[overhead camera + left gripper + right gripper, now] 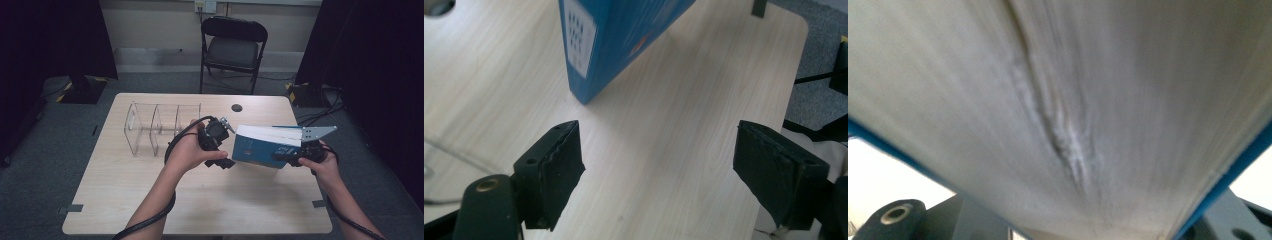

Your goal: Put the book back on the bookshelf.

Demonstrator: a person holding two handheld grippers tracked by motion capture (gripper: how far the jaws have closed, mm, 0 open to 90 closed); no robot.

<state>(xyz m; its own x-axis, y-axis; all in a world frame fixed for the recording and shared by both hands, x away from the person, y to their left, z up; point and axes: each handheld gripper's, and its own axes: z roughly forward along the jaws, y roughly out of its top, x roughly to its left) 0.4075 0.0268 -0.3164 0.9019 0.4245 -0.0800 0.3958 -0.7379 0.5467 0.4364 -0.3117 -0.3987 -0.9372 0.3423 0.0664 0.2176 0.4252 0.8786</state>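
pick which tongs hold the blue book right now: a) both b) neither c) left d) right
d: the right tongs clamp the blue book at its right end, while the left tongs stand open above the table, apart from the book.

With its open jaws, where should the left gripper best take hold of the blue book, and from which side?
Probably the free end of the blue book, approached from its left. The right gripper already clamps the far end, pages up. The left gripper stands open, short of the book's near corner, its jaws seemingly wide enough to span both covers there.
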